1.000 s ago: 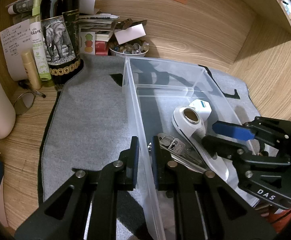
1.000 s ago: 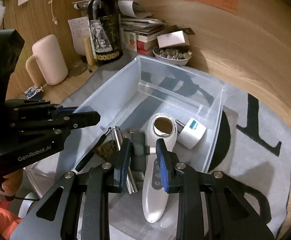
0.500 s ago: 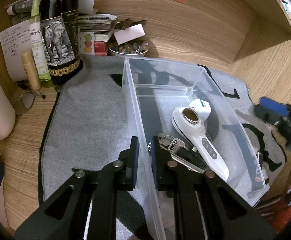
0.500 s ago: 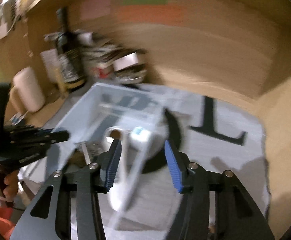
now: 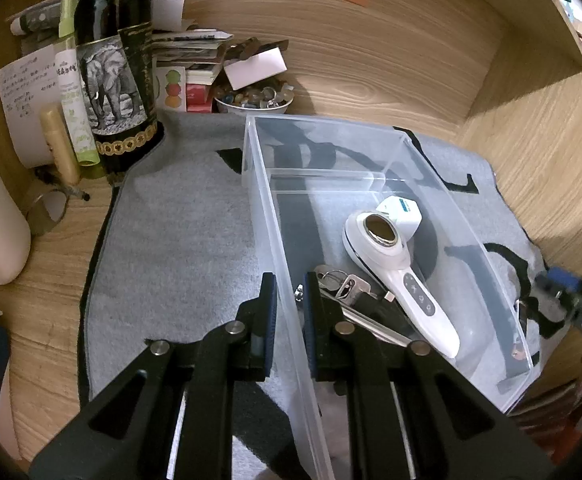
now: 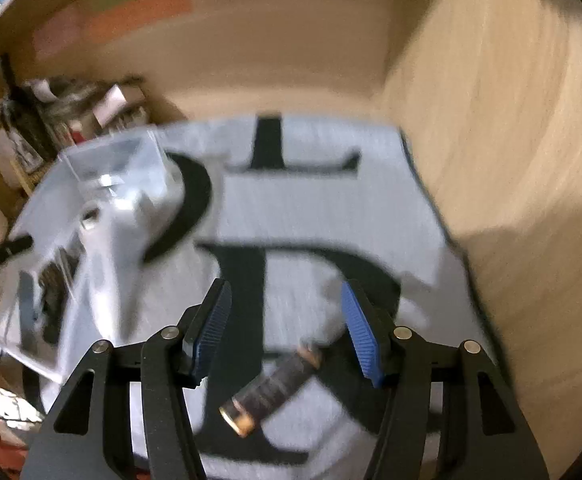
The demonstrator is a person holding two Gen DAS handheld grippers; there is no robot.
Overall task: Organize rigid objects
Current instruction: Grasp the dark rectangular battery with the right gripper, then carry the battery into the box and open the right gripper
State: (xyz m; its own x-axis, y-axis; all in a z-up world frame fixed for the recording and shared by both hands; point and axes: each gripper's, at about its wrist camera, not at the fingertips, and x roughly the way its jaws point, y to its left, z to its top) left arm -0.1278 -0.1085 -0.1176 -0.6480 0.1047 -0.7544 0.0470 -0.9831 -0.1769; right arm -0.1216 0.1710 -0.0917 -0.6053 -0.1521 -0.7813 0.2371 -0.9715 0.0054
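Left tongs (image 5: 289,312) clamped on my clear bin's (image 5: 407,148) near wall; white handheld device (image 5: 399,276) inside lies diagonally, head pointing away.

Right tongs (image 6: 287,328) opening, nothing gripped; dark cylinder (image 6: 273,390) lies on the mat (image 6: 323,208) below, axis diagonal. Heavy blur.
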